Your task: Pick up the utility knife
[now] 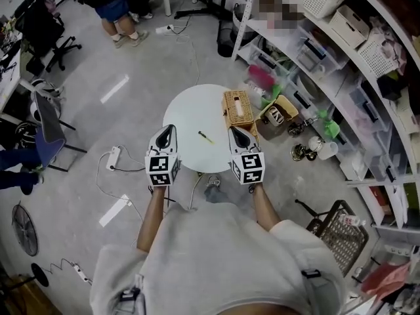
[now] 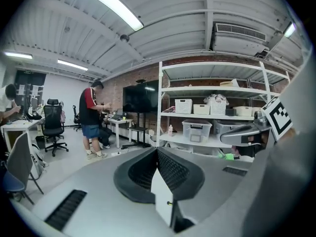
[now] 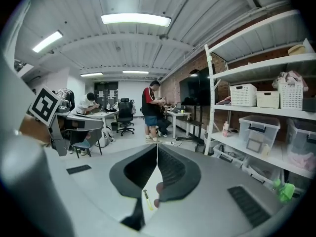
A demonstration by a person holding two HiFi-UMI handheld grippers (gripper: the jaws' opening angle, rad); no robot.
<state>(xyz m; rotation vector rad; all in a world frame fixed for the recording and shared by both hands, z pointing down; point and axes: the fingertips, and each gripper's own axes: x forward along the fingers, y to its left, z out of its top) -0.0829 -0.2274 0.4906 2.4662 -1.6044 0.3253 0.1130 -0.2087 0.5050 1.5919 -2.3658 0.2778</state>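
Both claws clenched, nothing in either: left gripper (image 1: 169, 130) and right gripper (image 1: 231, 130) held side by side over the near edge of the round white table (image 1: 190, 107), jaw tips pressed together, pointing across it

Head view only: the whole layout from above. Utility knife (image 1: 206, 137) lies on the tabletop between the two grippers, a bit closer to the right one, touching neither. Wicker box (image 1: 238, 108) sits at the table's right edge, near the knife but apart from it. Power strip (image 1: 113, 157) on the floor to the left

Left gripper view: left gripper (image 2: 157, 151) closed, a strip of white table below the jaws, knife not clearly readable there. Behind it a person (image 2: 92, 118) standing in blue shorts and white shelving (image 2: 217, 105) with bins

Right gripper view: right gripper (image 3: 157, 148) closed; utility knife (image 3: 147, 200) shows as a thin yellow sliver on the white top just under the jaws. Same person (image 3: 150, 110) further back, shelving (image 3: 256, 107) on the right

Knife itself: slim, short, yellow body with a dark end, lying flat and diagonal on the table
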